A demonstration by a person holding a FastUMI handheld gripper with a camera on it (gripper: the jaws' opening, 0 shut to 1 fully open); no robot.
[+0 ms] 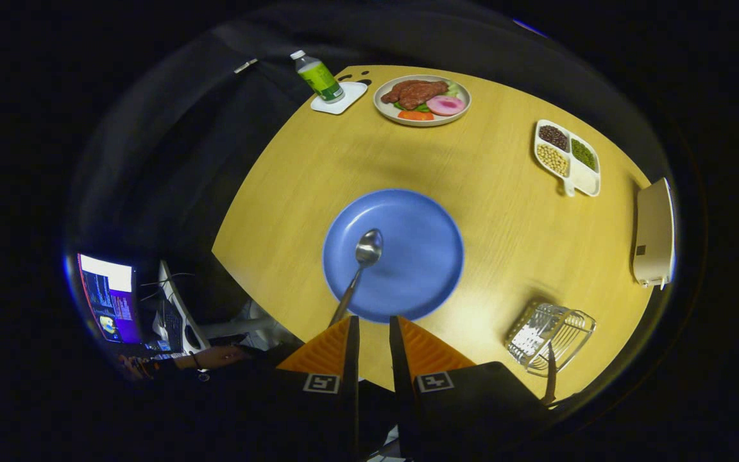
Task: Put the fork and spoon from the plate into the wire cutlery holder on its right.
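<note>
Spoon waits on the plate; the fork already stands in the holder.

Gripper view: the claw (373,330) hangs above the near edge of the blue plate (427,224), its two orange fingers (328,346) parted by a narrow gap and grasping nothing. The spoon (362,263) lies on the plate just ahead of the left finger, bowl away, handle running back over the rim toward it. The wire cutlery holder (552,333) sits on the table (498,192) right of the plate, with a dark handle (apparently the fork (550,375)) upright in it. The spoon step seems in hand; next, the claw likely needs to shift left, drop, and close across the thin handle.
</note>
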